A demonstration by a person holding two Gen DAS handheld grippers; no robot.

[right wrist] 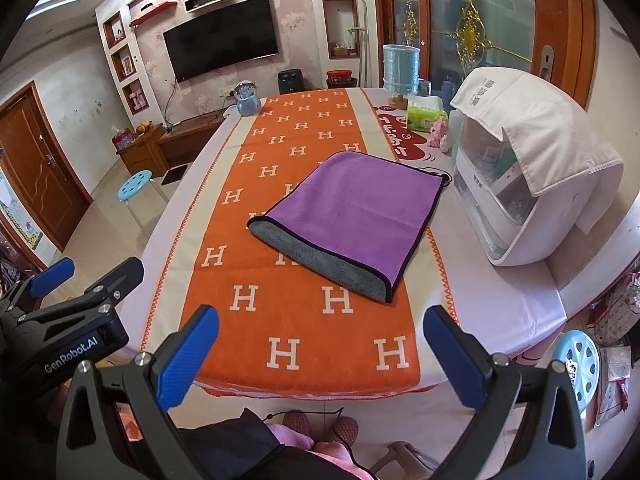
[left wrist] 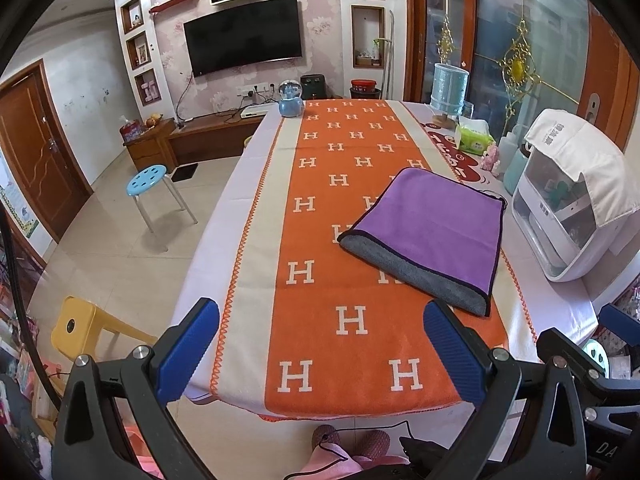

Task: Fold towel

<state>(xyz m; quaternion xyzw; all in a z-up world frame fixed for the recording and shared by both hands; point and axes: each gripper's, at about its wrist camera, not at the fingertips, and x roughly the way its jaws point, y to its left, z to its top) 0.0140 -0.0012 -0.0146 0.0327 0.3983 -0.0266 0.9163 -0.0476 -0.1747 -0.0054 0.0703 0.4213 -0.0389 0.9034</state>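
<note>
The table point(right wrist: 520, 304), under an orange H-patterned runner point(right wrist: 288, 320), carries the folded purple towel point(right wrist: 352, 216) toward its right edge, beside a white appliance point(right wrist: 532, 184). Only the right wrist view shows the left gripper point(right wrist: 80, 280). Both it and the right gripper point(right wrist: 320, 344) gape wide, empty, short of the towel, off the near edge.

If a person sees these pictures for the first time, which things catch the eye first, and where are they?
The purple towel stands out, folded over with its grey underside showing at the near edge, lying on the orange runner with white H letters along the table. To its right stands a white appliance under a white cloth. Both grippers, left and right, hover at the near table edge, jaws open.
</note>
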